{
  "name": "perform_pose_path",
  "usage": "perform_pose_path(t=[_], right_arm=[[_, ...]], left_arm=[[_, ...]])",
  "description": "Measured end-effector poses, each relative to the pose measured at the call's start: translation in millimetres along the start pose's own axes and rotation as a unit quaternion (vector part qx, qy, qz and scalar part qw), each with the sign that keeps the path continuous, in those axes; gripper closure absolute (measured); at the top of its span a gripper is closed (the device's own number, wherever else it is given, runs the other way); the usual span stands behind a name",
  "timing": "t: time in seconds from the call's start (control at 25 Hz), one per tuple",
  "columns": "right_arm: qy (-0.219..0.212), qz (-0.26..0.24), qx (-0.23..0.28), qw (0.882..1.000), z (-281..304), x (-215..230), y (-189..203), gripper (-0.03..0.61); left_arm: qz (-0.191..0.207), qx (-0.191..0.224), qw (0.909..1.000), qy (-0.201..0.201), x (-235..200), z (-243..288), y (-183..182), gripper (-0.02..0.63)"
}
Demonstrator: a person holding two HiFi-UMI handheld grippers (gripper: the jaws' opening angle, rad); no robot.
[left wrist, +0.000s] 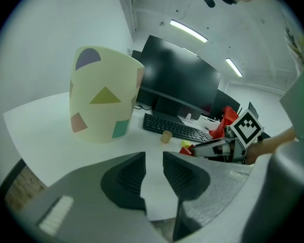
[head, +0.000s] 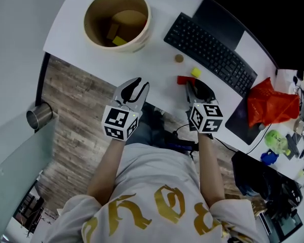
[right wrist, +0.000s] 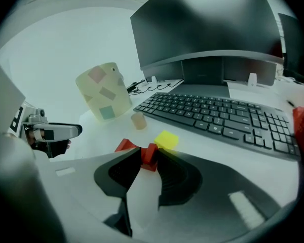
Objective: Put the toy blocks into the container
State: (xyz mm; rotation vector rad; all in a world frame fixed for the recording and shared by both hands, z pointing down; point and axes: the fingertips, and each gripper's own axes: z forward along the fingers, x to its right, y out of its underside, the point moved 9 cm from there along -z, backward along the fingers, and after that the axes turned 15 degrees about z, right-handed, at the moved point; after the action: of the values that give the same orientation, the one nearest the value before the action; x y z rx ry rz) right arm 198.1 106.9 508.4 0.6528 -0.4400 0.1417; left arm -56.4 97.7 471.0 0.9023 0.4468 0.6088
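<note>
We see a small red block (right wrist: pixel 146 157) lying on the white desk (head: pixel 157 59), just in front of the keyboard (head: pixel 210 52). The right tongs (head: pixel 191 85) are clenched on this block. In the right gripper view it fills the gap between the two dark tips, and both pads touch its sides. Part of the block sticks out to the left of the tips.

A yellow block (right wrist: pixel 166 139) sits just behind the red one, close to the keyboard's front edge. A short wooden cylinder (head: pixel 179 58) stands a little farther along the desk, toward the container.

The container (left wrist: pixel 104 103) is a round cream tub with coloured shapes printed on its wall. It stands upright near the desk's far left corner, well apart from the loose blocks. Looking down into it from the head view, we see a tan block (head: pixel 113 31) and a yellow piece (head: pixel 119 41) on its floor.

The left tongs (head: pixel 136 82) hover over the desk's near edge, between the container and the red block. They are released, with a narrow gap between the pads and only bare desk showing through it.

Behind the keyboard stands a dark monitor (right wrist: pixel 207 29). A crumpled red bag (head: pixel 271 103) lies at the right end of the desk. A metal cup (head: pixel 39 116) sits low at the left, off the desk.
</note>
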Motion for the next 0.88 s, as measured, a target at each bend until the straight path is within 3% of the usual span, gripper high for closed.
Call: perform_pose_path(t=[0.56, 0.88], right_arm=[[-0.011, 0.045, 0.003, 0.999, -3, 2, -1, 0.472], [-0.013, 0.027, 0.031, 0.999, -11, -8, -9, 0.476]], left_arm=[[-0.003, 0.010, 0.9999, 0.003, -7, -2, -1, 0.514], [0.000, 0.022, 0.9997, -0.004, -7, -6, -5, 0.514]])
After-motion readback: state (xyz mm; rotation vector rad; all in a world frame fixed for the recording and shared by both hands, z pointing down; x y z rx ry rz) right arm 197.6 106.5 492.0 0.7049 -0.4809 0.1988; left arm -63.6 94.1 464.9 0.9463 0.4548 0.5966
